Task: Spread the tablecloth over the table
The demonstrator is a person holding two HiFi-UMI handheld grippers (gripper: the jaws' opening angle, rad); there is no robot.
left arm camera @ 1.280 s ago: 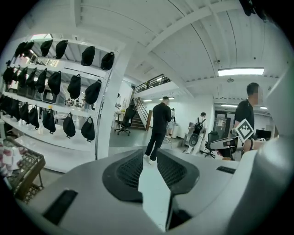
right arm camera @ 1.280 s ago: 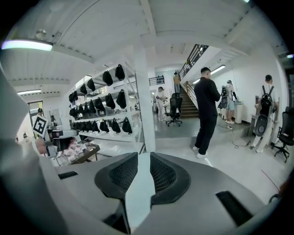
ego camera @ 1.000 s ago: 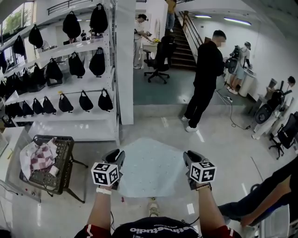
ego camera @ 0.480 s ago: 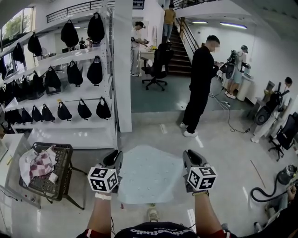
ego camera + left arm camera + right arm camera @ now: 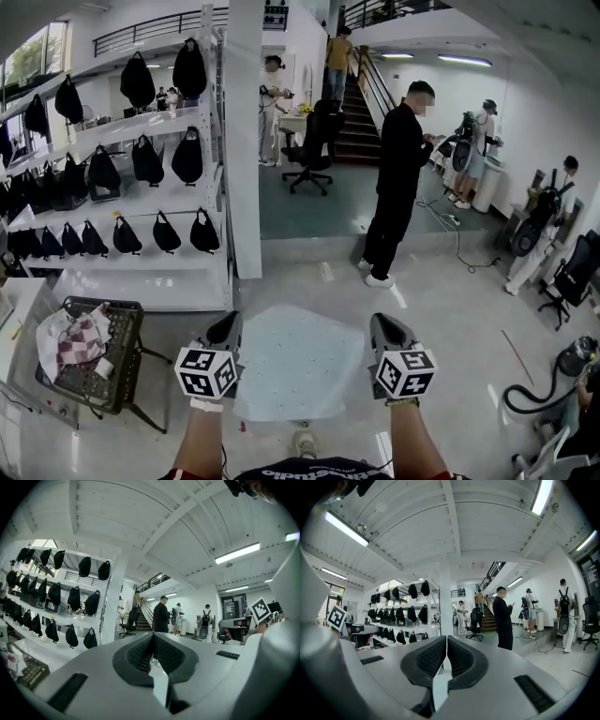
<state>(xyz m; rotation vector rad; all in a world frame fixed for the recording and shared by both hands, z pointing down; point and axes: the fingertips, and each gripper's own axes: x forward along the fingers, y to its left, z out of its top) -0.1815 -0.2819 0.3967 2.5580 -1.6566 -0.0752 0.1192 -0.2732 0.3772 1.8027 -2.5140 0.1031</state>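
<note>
The tablecloth (image 5: 300,361), a pale sheet with faint dots, hangs in the air between the two grippers, above the grey floor (image 5: 450,309). Nothing carries it but the jaws. The left gripper (image 5: 225,330) has the cloth's left edge and the right gripper (image 5: 384,328) has its right edge, and both point forward at about the same height. The near edge of the cloth lies just in front of the person's forearms.

In the left gripper view the jaws are pressed together, with a thin white strip of the tablecloth (image 5: 160,691) pinched between the ribbed pads (image 5: 140,653) and showing below them. In the right gripper view the jaws have just been closing. They now stand almost together, with a strip of the tablecloth (image 5: 440,691) caught between their pads (image 5: 431,658).

At the left a white rack (image 5: 141,122) holds rows of black bags (image 5: 187,155). Below it, near the left edge of the head view, a dark wire basket (image 5: 117,352) holds a red checked cloth (image 5: 70,337). A white pillar (image 5: 244,141) rises behind the tablecloth. Beyond it a person in black (image 5: 398,178) stands on the floor, well apart from the grippers. Further back are an office chair (image 5: 314,141) and a flight of stairs (image 5: 361,117).
</note>
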